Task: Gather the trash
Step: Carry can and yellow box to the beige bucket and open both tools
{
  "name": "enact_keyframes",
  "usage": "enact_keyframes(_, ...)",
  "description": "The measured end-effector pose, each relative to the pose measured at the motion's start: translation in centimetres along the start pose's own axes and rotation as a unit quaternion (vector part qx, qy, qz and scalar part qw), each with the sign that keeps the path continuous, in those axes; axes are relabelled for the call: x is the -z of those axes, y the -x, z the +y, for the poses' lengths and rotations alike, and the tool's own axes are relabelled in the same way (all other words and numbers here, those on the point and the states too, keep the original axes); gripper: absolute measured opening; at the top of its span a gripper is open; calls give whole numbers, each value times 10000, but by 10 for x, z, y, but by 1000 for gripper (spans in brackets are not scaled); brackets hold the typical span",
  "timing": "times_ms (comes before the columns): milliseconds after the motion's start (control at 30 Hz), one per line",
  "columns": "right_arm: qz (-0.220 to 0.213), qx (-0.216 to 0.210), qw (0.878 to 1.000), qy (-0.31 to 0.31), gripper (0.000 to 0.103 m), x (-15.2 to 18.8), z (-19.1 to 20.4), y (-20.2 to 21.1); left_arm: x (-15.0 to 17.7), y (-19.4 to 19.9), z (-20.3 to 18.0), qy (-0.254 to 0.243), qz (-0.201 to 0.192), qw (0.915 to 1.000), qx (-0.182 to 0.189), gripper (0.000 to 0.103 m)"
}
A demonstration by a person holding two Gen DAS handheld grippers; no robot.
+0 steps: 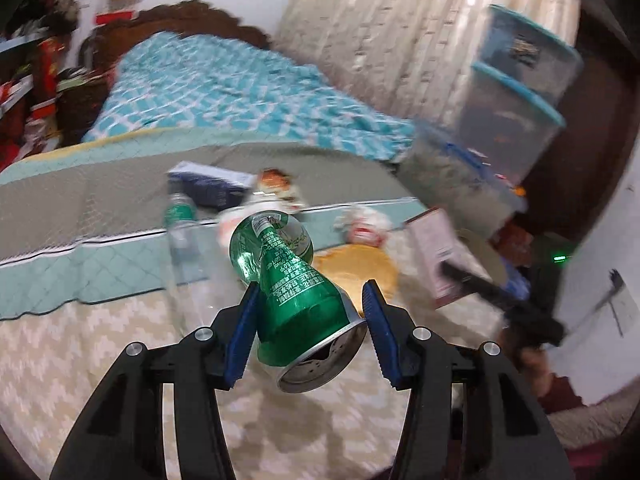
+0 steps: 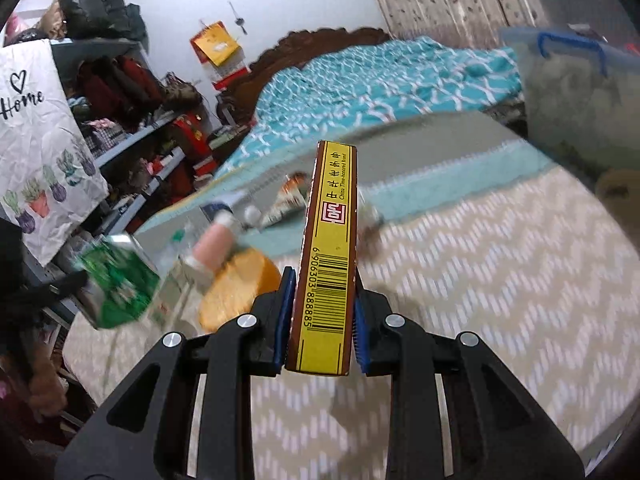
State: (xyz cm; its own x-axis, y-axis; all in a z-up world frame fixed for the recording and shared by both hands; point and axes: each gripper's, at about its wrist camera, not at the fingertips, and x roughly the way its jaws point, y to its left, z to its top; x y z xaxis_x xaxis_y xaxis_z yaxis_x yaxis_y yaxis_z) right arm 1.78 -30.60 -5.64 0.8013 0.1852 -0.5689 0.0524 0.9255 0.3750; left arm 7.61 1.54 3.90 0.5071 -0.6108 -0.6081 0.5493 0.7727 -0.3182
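A crushed green can [image 1: 288, 280] hangs in the air over the patterned mat, with my left gripper [image 1: 311, 286] shut on it, its blue pads against the can's sides. My right gripper [image 2: 323, 274] is shut on a flat yellow and brown box [image 2: 332, 240] that stands on edge between its pads. The left wrist view also shows that box [image 1: 436, 256] at the right. The can [image 2: 120, 288] appears blurred at the left of the right wrist view. A clear bottle [image 1: 182, 220], a blue box [image 1: 208, 188] and wrappers [image 1: 366, 226] lie by the mattress edge.
A round orange-yellow cushion [image 1: 356, 268] lies on the zigzag mat [image 2: 480, 280]. Behind it are a bed with a teal cover [image 1: 224, 88], stacked clear storage bins [image 1: 516, 92] at the right, and crowded shelves [image 2: 132, 136] with a white printed bag [image 2: 44, 140] at the left.
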Motion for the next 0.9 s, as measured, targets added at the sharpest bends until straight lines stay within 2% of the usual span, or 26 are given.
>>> enact_keyframes(167,-12,262,9996,-115,28,13,-16,12,-3,-12,-51,-606,-76,9951,783,49)
enact_keyframes(233,-116,412,9987,-264,28,14,-28,21,-7,-32,-77,-837,68,9903,1108,49)
enact_keyframes(333,-201,592,9969,-467,28,18,-47,33,-5,-67,-110,-1140,353,9842,1310,49)
enact_keyframes(400,-180,727,9953,-613,28,23,-61,37,0,-100,-131,-1251,703,9788,1463,49)
enact_keyframes(567,-120,986,9916,-831,28,33,-88,46,16,-164,-156,-1485,1255,9728,1260,50)
enact_keyframes(733,-148,1164,9911,-635,34,38,-95,52,22,-178,-168,-1674,1195,9728,1066,52)
enact_keyframes(833,-68,1072,9926,-569,43,40,-97,48,28,-188,-173,-1794,1324,9702,948,56)
enact_keyframes(900,-61,1015,9933,-541,54,43,-97,46,32,-198,-173,-1779,1488,9693,818,59)
